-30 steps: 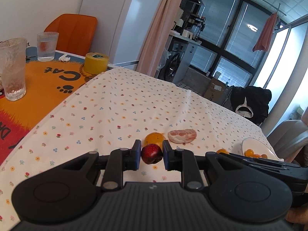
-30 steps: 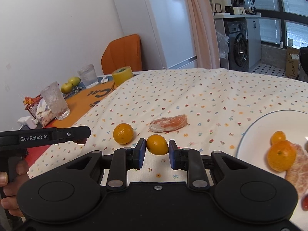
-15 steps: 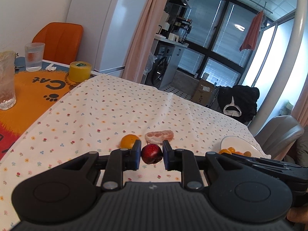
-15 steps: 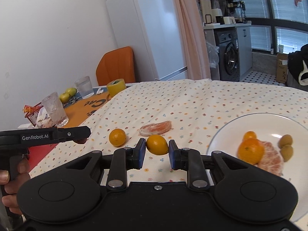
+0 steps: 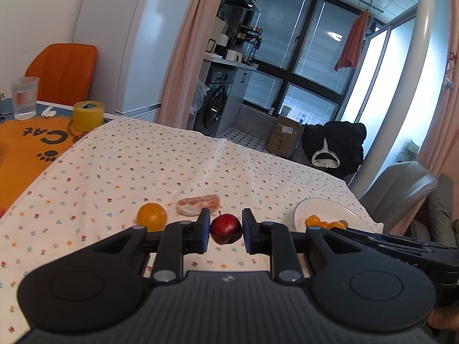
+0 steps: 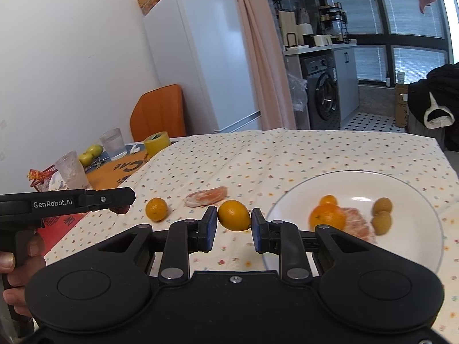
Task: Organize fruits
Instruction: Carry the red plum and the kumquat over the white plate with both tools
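Left tool point(image 5: 224, 228) clamped on a red plum point(image 5: 225, 228), held above the tabletop point(image 5: 129, 157). Right tool point(image 6: 234, 224) clamped on a small yellow-orange citrus point(image 6: 234, 215), just left of the white plate point(image 6: 407, 240). Plate holds an orange point(image 6: 327, 216), a peeled segment cluster point(image 6: 357, 226), a small orange fruit point(image 6: 328, 200) and two olive-brown fruits point(image 6: 381, 215). On the floral cloth beyond the tools: a loose orange point(image 5: 151, 217) and peeled citrus point(image 5: 198, 204), near each other. A hand point(image 6: 14, 275) grips the left tool's handle at the right view's left edge.
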